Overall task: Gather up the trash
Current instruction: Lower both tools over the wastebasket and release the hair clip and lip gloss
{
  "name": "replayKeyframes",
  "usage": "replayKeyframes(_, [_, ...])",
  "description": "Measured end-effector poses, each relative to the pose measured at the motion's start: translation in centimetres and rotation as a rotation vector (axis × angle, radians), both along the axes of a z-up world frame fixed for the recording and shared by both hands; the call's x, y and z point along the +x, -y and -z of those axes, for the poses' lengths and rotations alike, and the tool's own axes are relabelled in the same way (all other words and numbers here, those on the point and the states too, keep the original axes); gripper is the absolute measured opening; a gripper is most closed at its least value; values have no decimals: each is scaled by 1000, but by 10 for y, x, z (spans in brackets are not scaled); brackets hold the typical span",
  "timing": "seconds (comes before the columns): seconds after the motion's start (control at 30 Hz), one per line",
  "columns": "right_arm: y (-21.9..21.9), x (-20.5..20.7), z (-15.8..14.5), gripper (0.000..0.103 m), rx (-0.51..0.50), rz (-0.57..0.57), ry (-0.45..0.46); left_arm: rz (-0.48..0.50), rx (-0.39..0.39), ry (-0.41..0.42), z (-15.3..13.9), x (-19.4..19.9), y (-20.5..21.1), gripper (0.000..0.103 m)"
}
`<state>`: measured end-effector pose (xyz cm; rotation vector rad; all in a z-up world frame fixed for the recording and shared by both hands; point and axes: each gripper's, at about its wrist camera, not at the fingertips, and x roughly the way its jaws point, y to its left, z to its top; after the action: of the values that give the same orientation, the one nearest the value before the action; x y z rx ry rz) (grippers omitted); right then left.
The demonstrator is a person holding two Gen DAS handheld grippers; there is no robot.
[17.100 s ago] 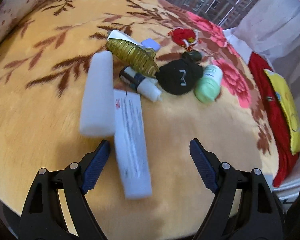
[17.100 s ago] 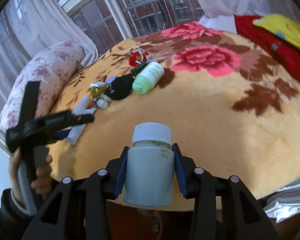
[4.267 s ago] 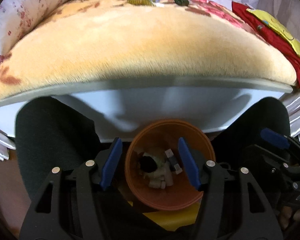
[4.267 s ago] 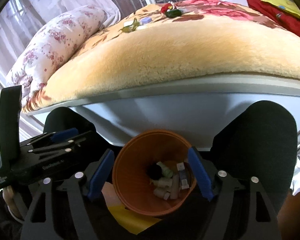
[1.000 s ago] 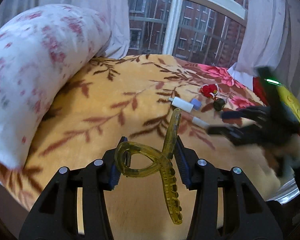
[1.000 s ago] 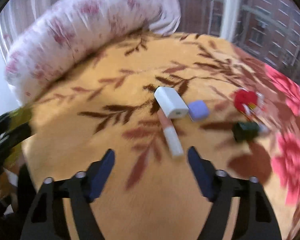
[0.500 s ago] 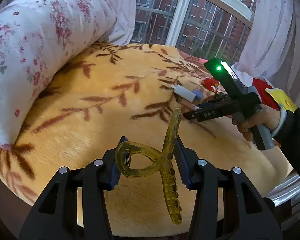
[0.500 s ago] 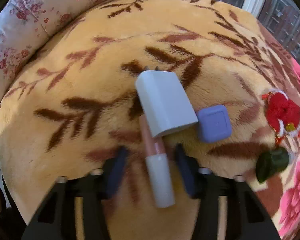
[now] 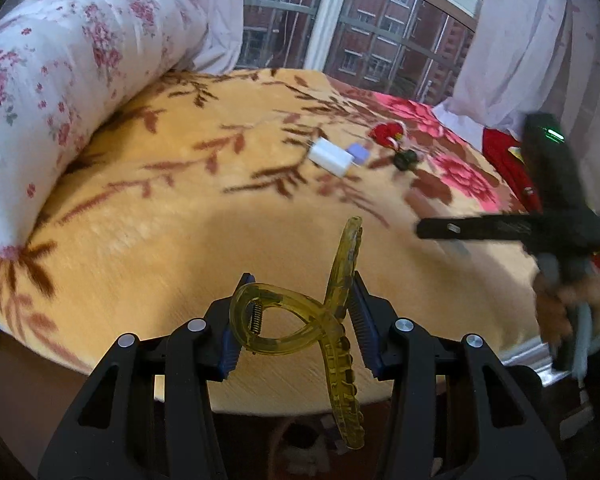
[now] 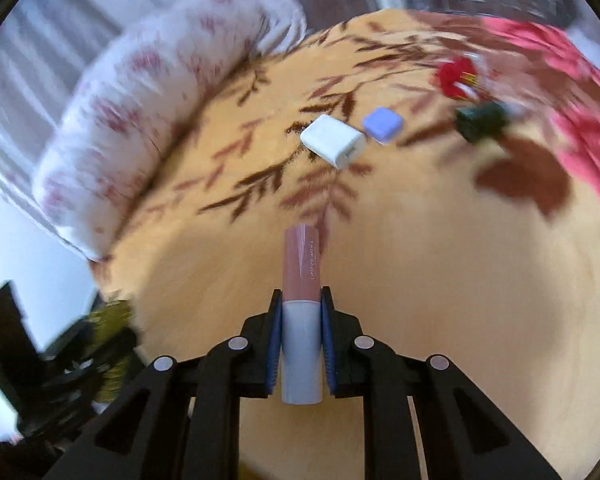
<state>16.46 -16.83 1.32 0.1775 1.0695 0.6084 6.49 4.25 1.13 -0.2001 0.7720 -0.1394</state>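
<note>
Much of what you see from your right wrist is smeared by motion: the dark green object (image 10: pixel 482 121) and red trinket (image 10: pixel 458 76) at one o'clock are too blurred to identify, and your left hand-held gripper (image 10: pixel 100 344) is only a dark streak at eight o'clock. Your right hand-held gripper (image 10: pixel 301 334) has just been closing and now clamps the pink-and-grey lipstick tube (image 10: pixel 302 312), whose pink end juts forward above the yellow floral plush blanket (image 10: pixel 440 280) on the bed. In the left wrist view, your left hand-held gripper (image 9: pixel 298 330) is clenched on the translucent yellow plastic hair claw clip (image 9: pixel 320 320). Farther off, at twelve o'clock, the white plastic charger block (image 10: pixel 334 141) and lilac square piece (image 10: pixel 382 124) lie just beside each other.
</note>
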Motion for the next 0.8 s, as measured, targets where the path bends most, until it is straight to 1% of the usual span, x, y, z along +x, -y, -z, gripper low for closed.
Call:
replayKeyframes(0.03, [3, -14, -3, 17, 5, 19, 21, 3, 3, -8, 0, -4, 4, 46])
replayKeyframes(0.07, [9, -36, -8, 17, -1, 45, 60, 5, 3, -15, 0, -8, 8, 46])
replayKeyframes(0.2, [18, -129, -21, 17, -71, 109, 209, 39, 12, -3, -4, -39, 27, 46])
replayKeyframes(0.3, [25, -184, -20, 17, -72, 142, 247, 62, 32, 15, -2, -69, 43, 46])
replayKeyframes(0.4, [26, -222, -9, 18, -77, 155, 238, 92, 46, -7, 11, -93, 57, 46])
replayKeyframes(0.5, [22, -241, 6, 18, -82, 167, 224, 102, 72, -37, 23, -102, 65, 46])
replayKeyframes(0.6, [16, -254, 20, 18, -134, 184, 219, 91, 70, -81, 37, -108, 65, 46])
replayKeyframes(0.67, [15, -258, 30, 18, -143, 189, 196, 83, 82, -113, 48, -108, 67, 46])
replayKeyframes(0.8, [14, -258, 52, 18, -154, 200, 121, 79, 106, -181, 72, -107, 70, 46])
